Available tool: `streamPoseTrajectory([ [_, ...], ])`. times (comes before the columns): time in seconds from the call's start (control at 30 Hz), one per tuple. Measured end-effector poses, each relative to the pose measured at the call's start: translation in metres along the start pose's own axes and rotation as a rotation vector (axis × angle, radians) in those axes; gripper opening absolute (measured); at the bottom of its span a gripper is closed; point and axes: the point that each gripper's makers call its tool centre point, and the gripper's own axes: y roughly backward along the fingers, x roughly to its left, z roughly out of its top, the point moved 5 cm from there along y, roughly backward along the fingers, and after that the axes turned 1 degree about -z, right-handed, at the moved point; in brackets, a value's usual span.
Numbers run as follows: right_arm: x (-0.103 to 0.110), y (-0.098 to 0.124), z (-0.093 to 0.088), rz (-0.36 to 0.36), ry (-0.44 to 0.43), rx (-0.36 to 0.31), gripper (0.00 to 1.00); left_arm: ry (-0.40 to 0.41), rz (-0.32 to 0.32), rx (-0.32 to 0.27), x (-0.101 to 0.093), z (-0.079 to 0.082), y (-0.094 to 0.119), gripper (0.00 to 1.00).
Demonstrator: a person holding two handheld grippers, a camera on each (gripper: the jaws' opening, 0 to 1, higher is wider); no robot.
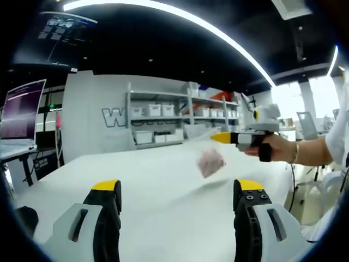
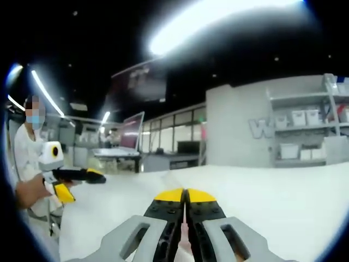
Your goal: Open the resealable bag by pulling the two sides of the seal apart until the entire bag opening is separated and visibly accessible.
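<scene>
the resealable bag (image 1: 210,162) dangles over the white bench (image 1: 163,185), pinched by the right gripper (image 1: 219,137) — light, limp film, so the wide-spread left gripper (image 1: 177,188) should nip the free seal lip.

A small clear resealable bag (image 1: 210,162) with pinkish contents hangs blurred above the white table, tilted

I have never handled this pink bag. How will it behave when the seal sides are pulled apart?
The bag hangs from the right hand-held gripper, so probably light. It looks crumpled and thin, likely floppy and inclined to swing. The left hand-held gripper stands open.
</scene>
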Motion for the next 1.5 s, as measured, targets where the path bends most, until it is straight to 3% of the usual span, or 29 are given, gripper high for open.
streamPoseTrajectory([
  [1.1, 0.015, 0.031, -0.001, -0.017, 0.002, -0.018, 0.0, 0.0, -0.006, -0.005, -0.007, -0.002, 0.003, 0.83],
  [1.5, 0.027, 0.039, -0.014, -0.01, 0.103, 0.016, 0.0, -0.004, -0.007, -0.006, -0.007, -0.003, 0.002, 0.8],
])
